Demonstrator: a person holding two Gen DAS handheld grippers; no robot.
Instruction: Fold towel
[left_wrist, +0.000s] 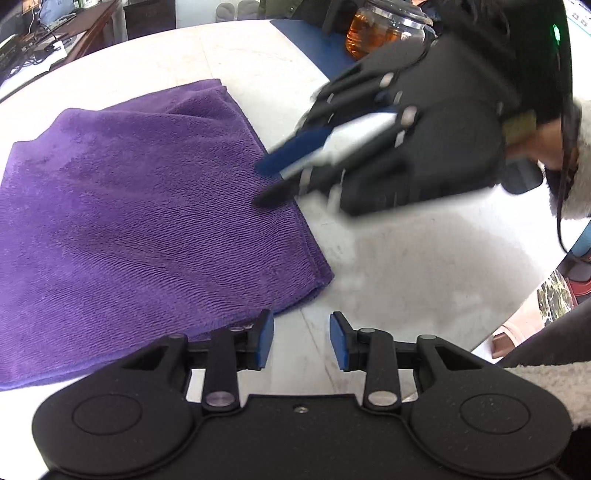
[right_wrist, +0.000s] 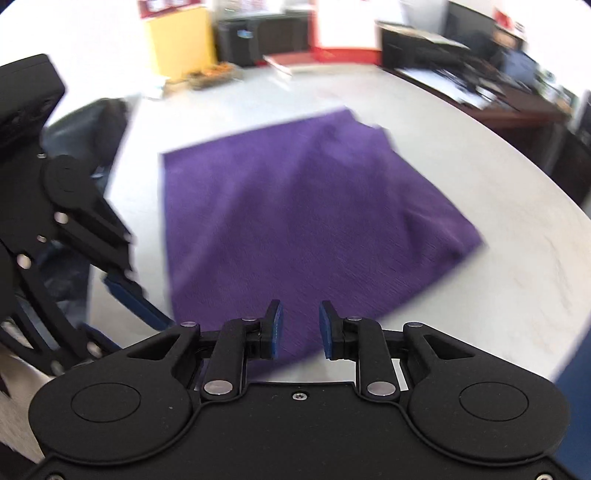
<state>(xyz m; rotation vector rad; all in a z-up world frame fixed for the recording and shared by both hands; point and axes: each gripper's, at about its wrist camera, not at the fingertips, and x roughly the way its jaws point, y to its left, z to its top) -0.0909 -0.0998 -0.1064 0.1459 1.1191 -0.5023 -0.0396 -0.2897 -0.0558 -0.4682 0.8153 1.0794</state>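
Two grippers stand part open and empty: left gripper (left_wrist: 301, 341) at lower centre, right gripper (left_wrist: 269, 184) mid-frame over the purple towel (left_wrist: 147, 206), which lies folded across the left. Pinch both layers at one edge.

purple ribbed towel (left_wrist: 140, 206) on white table (left_wrist: 406, 258); black tongs (left_wrist: 301, 341), blue pads (left_wrist: 266, 341)

The right hand-held gripper (left_wrist: 273, 177) is appearing motion-blurred; the left frame edge is cutting off the towel (left_wrist: 129, 206).
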